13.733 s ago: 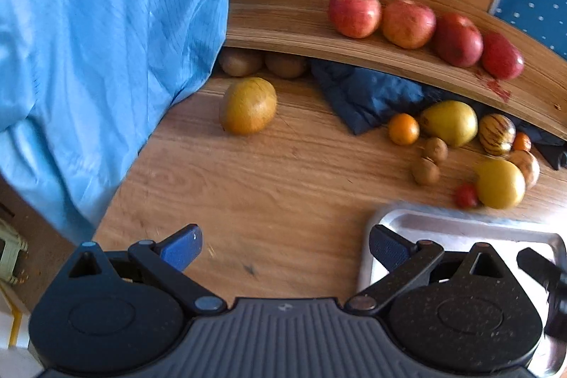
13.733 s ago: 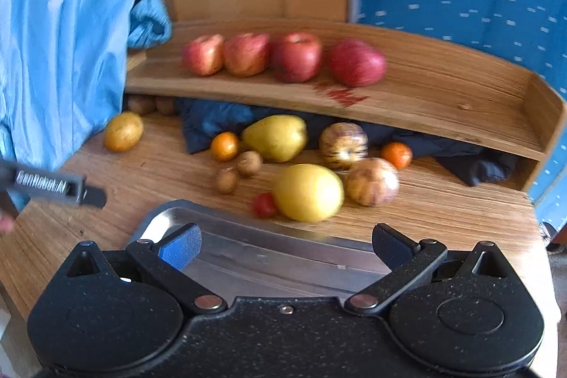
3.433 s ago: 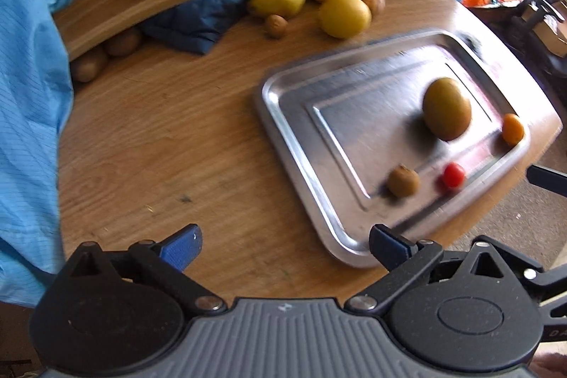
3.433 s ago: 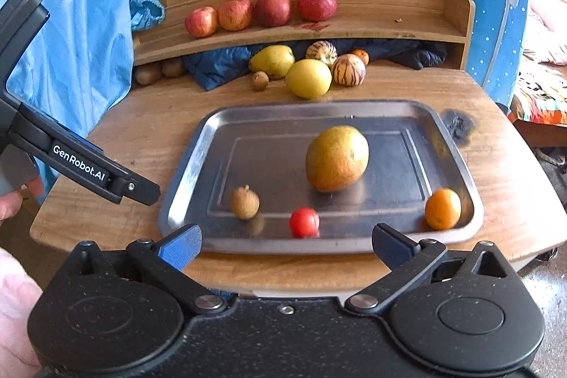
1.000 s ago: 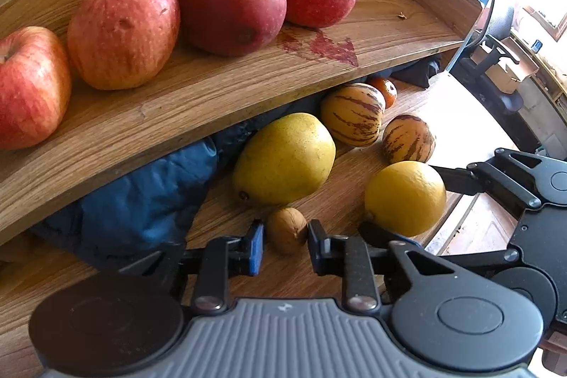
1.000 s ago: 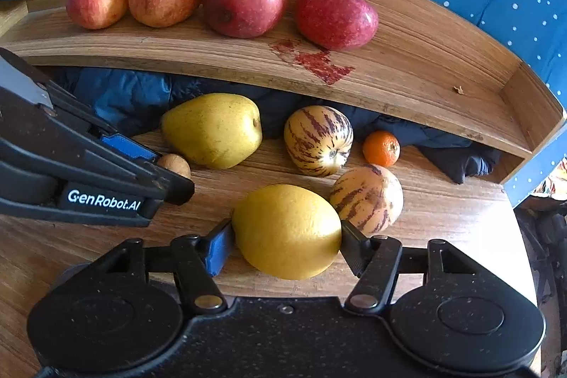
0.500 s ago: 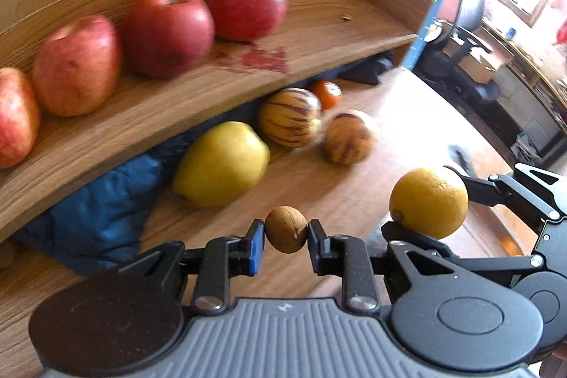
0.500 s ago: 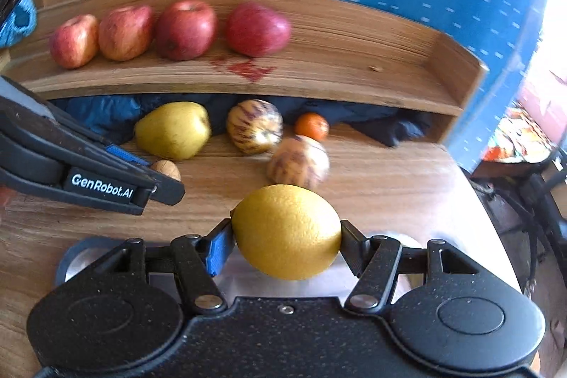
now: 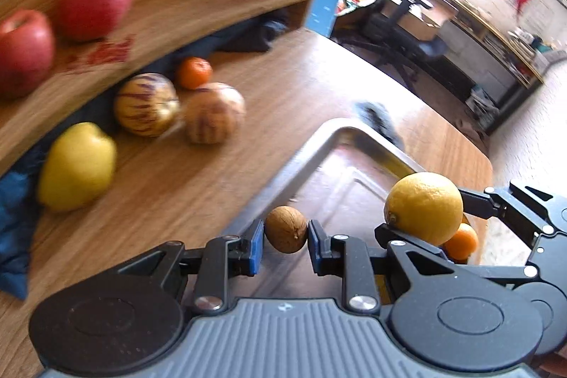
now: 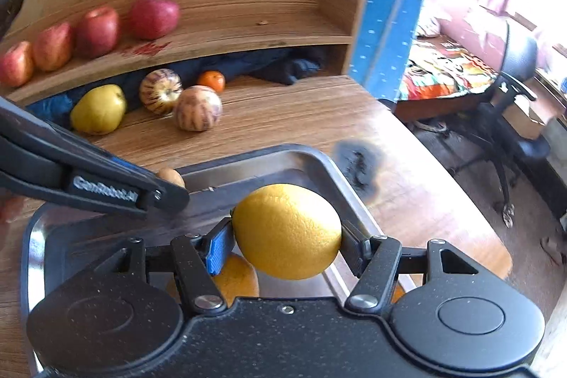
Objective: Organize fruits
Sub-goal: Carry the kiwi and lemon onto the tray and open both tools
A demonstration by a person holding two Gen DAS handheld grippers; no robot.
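My left tool (image 9: 286, 234) clamps a small brown fruit (image 9: 286, 233) over the near-left rim of the metal tray (image 9: 320, 144), while my right tool (image 10: 286, 232) grips a yellow lemon (image 10: 287, 231) above the tray's far-right corner, an orange (image 10: 235, 278) lying in the tray just beneath it. On the bench (image 10: 283, 108) at ten o'clock from the tray sit a yellow pear (image 10: 98, 108), two striped melons (image 10: 161, 91) and a tangerine (image 10: 211, 80). Red apples (image 10: 95, 30) line the shelf (image 10: 248, 23) at eleven o'clock.
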